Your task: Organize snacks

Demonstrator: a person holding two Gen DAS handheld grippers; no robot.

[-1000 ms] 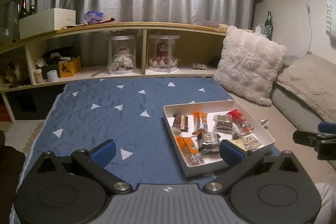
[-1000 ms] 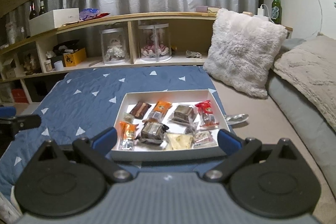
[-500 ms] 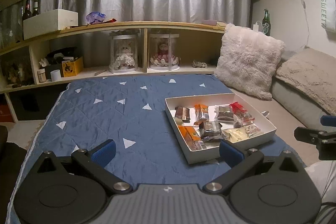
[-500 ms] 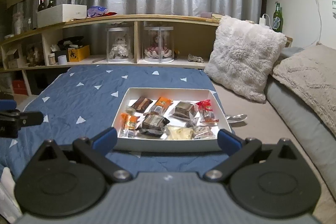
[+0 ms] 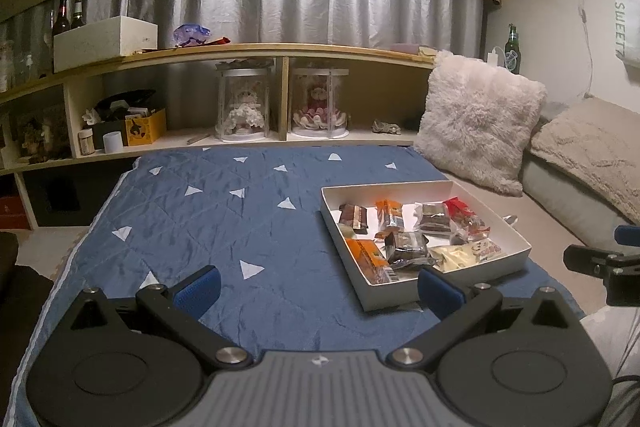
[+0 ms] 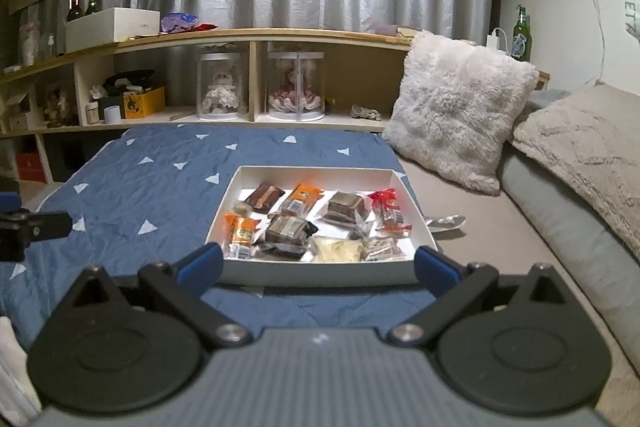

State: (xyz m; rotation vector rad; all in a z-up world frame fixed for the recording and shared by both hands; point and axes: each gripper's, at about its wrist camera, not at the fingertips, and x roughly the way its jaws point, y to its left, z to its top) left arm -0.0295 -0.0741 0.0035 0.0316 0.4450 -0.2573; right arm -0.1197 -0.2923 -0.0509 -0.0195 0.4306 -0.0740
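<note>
A: Big stuff first. Why's the white tray point(image 6: 320, 273) where it is?

B: It sits flat on the blue quilt point(image 5: 208, 219), toward the quilt's right side, next to the beige sofa seat point(image 6: 500, 227). My guess is that's so both grippers reach it from the front. All the snacks point(image 6: 316, 221) are inside it; none on the quilt as far as I can see.

A: Tray orientation?

B: Rectangular. In the right wrist view the long axis runs left-right, near wall square to the camera. In the left view it's skewed, w/ a corner pointing toward the lens.

A: And the packets?

B: Roughly 2 rows. Back row: brown bar point(image 6: 264, 195), orange packet point(image 6: 303, 199), clear-wrapped brown cake point(image 6: 345, 206), red packet point(image 6: 386, 213). Their long axes run mostly front-to-back; the brown bar & orange packet lean diagonal. Front row: orange packet w/ barcode point(image 6: 240, 233), dark foil cake point(image 6: 289, 230), pale packet point(image 6: 338, 250), small printed one point(image 6: 383, 249). These lie looser, some overlapping.

A: Sorted or not?

B: Can't settle it. Loose rows fit a tray already filled, or one waiting to be tidied.

A: Grippers?

B: Left gripper point(image 5: 318, 287): fingers spread wide, nothing between them, held above the quilt, left of the tray. Right gripper point(image 6: 318, 267): also spread wide & empty, hovering just in front of the tray's near wall, fingers bracketing its width. Each shows at the edge of the other's view, well apart.

A: Anything else nearby?

B: Something silvery point(image 6: 446, 222) on the seat, just right of the tray. Can't tell what it is.
</note>
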